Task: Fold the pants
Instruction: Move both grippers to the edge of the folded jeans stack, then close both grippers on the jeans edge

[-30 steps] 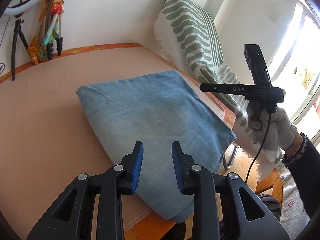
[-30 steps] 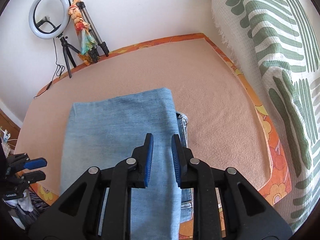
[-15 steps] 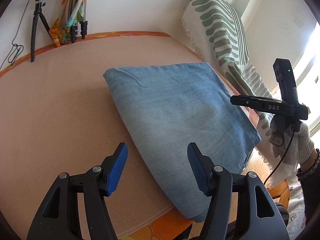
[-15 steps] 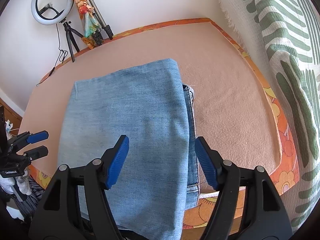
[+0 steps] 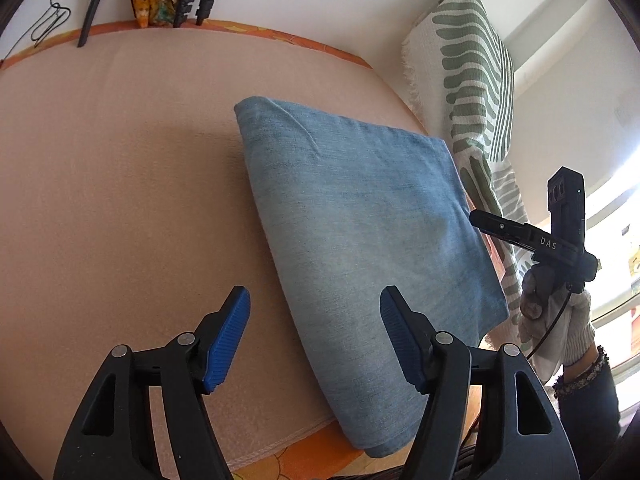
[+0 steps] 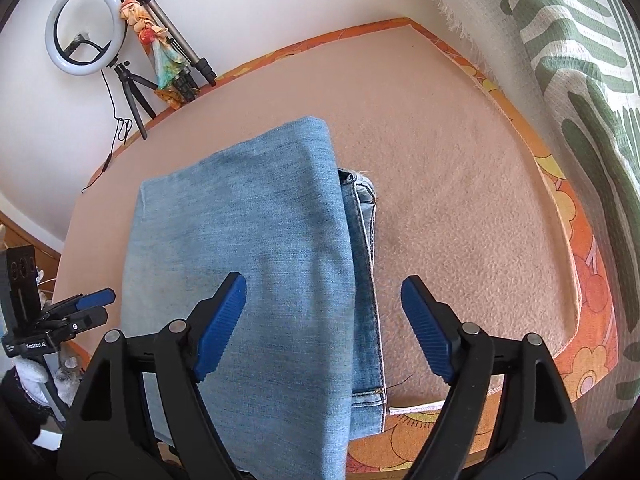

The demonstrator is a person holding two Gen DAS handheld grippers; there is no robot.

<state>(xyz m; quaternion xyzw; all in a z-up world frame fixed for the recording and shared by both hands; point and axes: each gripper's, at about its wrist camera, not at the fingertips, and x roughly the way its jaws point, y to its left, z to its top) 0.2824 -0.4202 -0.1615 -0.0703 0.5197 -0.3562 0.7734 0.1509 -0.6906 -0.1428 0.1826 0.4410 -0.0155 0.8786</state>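
Peach blanket (image 6: 460,216) | folded jeans (image 6: 248,232) on it | both hand-held grippers (image 5: 314,336) (image 6: 324,320) released, just widened, empty

From my left gripper's camera the near corner of the folded pants (image 5: 360,216) runs under my own finger, and the tripod legs (image 5: 96,4) at the wall are cut off by the top edge. From my right gripper's camera the pants' near end drops behind my gripper's black frame and out of the bottom edge, so I cannot see where it ends. Only a strip of waistband (image 6: 366,240) shows beside the top fold; the layers beneath are hidden.
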